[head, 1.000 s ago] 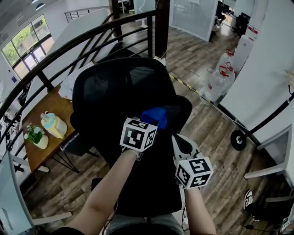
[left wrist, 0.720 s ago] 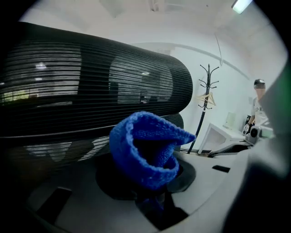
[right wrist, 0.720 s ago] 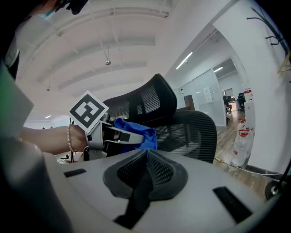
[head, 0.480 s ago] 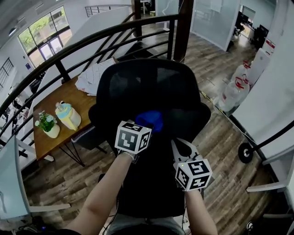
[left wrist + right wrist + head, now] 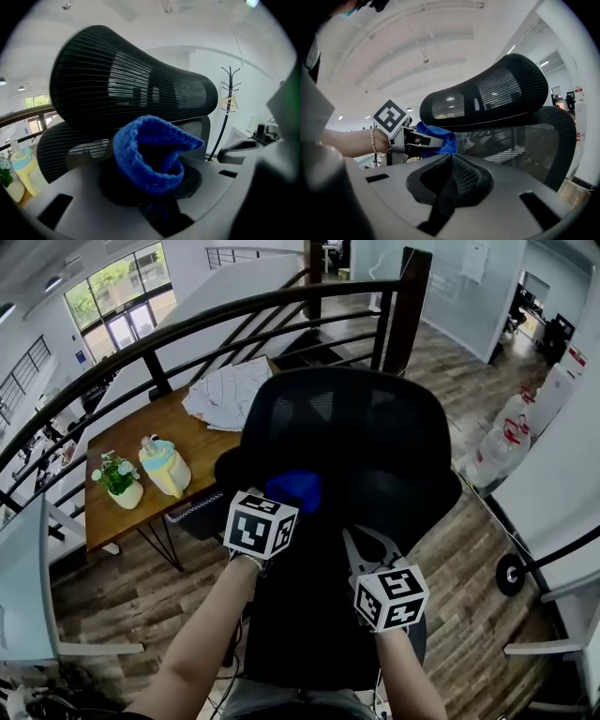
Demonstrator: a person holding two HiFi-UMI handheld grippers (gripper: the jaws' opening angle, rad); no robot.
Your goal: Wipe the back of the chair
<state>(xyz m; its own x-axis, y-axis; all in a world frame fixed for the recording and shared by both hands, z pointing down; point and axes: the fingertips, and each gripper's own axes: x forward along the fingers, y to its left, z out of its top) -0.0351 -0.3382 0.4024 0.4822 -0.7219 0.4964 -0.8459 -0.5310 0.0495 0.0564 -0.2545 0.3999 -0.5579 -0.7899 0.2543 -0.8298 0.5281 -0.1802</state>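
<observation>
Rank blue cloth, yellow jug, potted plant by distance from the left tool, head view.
1. Blue cloth, gripped in the left tool.
2. Yellow jug, on the table to the left.
3. Potted plant, further left on that table.

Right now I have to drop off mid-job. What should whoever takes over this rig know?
Left hand-held gripper: shut on the blue cloth, held up at the chair back just below the headrest. Whether the cloth touches the mesh cannot be told.
Right hand-held gripper: shut, empty, lower and to the right, pointing at the chair back.
Done: cloth picked up and brought to the chair. No wiped area can be made out.
Left: probably the whole wipe. Press the cloth on the mesh and sweep across the back.
</observation>
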